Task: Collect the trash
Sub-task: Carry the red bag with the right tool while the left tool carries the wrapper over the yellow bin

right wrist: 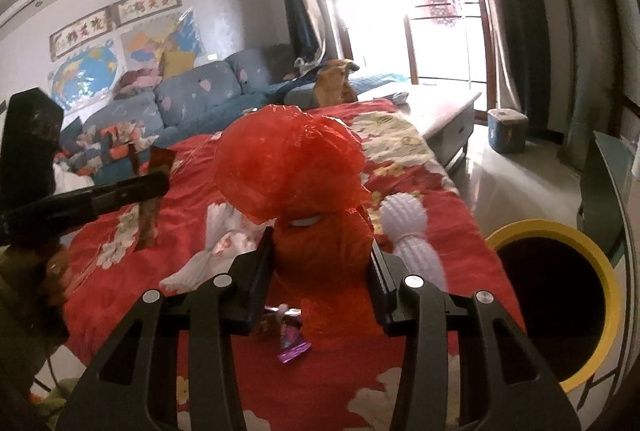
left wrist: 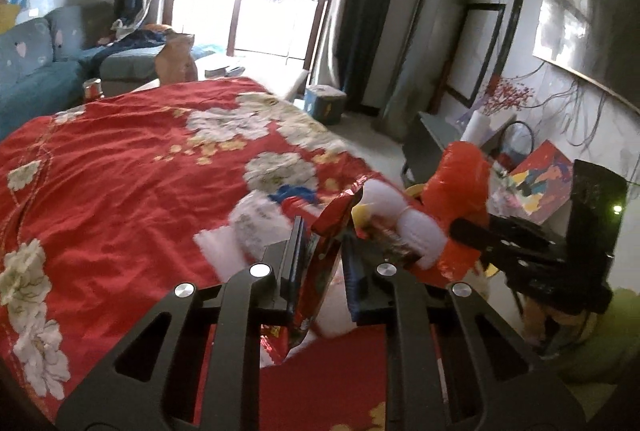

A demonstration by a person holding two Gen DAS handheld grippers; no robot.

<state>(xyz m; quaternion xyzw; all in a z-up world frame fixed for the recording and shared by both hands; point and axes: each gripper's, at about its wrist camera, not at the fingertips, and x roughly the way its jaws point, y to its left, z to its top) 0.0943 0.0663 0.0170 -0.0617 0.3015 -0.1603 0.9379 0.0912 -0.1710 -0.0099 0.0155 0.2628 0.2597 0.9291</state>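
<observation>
My left gripper [left wrist: 322,259] is shut on a red snack wrapper [left wrist: 320,267] and holds it above the red flowered cloth [left wrist: 120,167]. My right gripper [right wrist: 322,251] is shut on a red plastic bag [right wrist: 288,167] and holds it up; the same bag [left wrist: 460,171] and gripper show at the right of the left wrist view. White foam fruit nets [right wrist: 416,231] and crumpled white paper [right wrist: 224,243] lie on the cloth. A small purple candy wrapper [right wrist: 294,345] lies below my right gripper. The left gripper with its wrapper [right wrist: 150,199] shows at the left.
A yellow-rimmed bin [right wrist: 600,271] with a dark inside stands on the floor right of the cloth-covered table. A blue sofa [right wrist: 192,99], a low coffee table [right wrist: 440,107] and a blue stool [right wrist: 508,129] stand behind. A dark chair [left wrist: 428,147] is at the right.
</observation>
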